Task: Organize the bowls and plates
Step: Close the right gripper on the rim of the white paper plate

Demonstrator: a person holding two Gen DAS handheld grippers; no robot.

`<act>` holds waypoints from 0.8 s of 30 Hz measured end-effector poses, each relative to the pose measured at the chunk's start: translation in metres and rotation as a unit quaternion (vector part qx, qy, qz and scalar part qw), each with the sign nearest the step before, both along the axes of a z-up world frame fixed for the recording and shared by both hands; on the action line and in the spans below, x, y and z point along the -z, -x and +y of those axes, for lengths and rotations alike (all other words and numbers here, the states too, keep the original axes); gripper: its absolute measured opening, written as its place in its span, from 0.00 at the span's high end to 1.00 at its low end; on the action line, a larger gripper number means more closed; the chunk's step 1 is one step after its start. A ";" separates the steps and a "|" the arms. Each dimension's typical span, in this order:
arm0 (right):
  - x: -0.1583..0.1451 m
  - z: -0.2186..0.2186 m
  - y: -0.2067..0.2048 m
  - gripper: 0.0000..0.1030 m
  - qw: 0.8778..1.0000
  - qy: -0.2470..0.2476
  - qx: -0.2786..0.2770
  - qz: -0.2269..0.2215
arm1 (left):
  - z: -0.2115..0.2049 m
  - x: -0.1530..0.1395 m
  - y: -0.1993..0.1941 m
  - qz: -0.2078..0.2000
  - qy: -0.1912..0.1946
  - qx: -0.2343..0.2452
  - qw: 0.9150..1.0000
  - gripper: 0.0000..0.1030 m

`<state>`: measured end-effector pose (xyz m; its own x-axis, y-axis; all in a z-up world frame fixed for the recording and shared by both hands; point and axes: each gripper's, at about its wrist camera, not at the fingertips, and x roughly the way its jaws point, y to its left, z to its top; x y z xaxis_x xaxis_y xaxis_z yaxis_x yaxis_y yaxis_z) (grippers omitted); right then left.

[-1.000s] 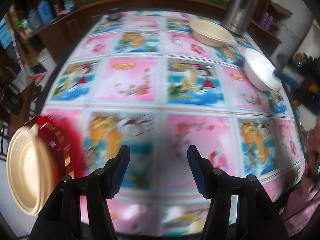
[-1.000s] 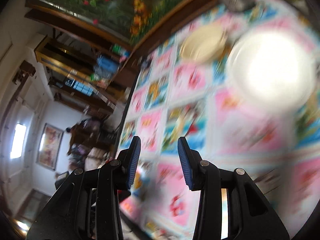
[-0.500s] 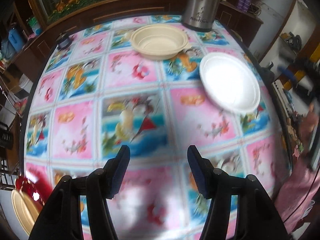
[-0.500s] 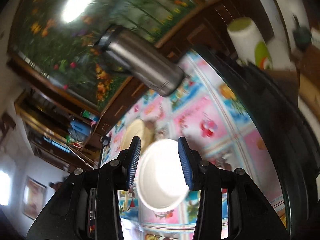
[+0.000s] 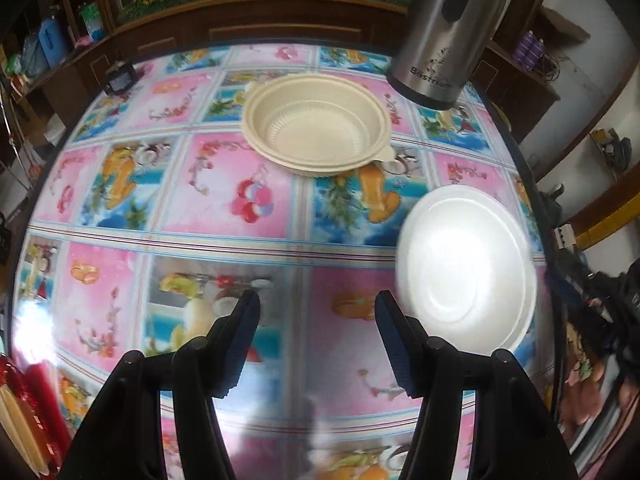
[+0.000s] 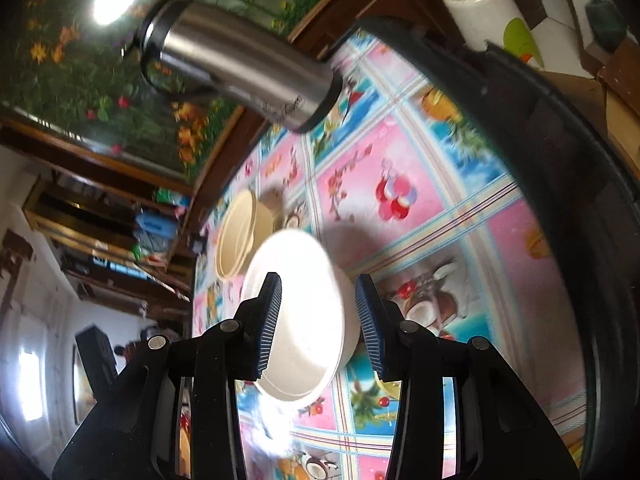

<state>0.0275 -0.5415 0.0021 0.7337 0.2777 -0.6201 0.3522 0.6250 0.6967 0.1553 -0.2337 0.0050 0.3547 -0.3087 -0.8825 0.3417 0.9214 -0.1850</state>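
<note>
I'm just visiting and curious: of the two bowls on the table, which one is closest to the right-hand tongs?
The white bowl: it sits right between the open right tongs, while the cream bowl lies farther back.

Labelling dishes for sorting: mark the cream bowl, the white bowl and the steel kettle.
cream bowl (image 5: pixel 316 128): left wrist view, inner floor.
white bowl (image 5: pixel 464 268): left wrist view, middle of its inside.
steel kettle (image 5: pixel 440 48): left wrist view, lower metal body.

Patterned table (image 5: pixel 224 208); cream bowl (image 5: pixel 316 128), white bowl (image 5: pixel 464 272), steel flask (image 5: pixel 444 36).
</note>
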 end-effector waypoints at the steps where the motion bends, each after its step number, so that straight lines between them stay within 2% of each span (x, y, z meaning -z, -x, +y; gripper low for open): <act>1: 0.002 0.004 -0.002 0.63 1.000 0.004 -0.003 0.005 | -0.004 0.000 0.000 -0.001 0.001 0.000 1.000 0.42; 9: 0.011 0.016 -0.012 0.63 0.999 0.021 -0.012 0.024 | -0.019 0.002 0.002 -0.003 0.019 -0.005 1.000 0.42; 14: 0.016 0.015 -0.015 0.63 0.999 0.015 -0.010 0.031 | -0.025 0.007 0.001 0.009 0.040 -0.010 0.999 0.42; 18: 0.018 0.016 -0.018 0.63 0.999 0.011 -0.011 0.033 | -0.032 0.014 0.003 0.028 0.065 0.007 0.997 0.42; 24: 0.020 0.019 -0.022 0.63 0.999 0.011 -0.014 0.037 | -0.043 0.024 0.006 0.043 0.075 0.013 0.996 0.43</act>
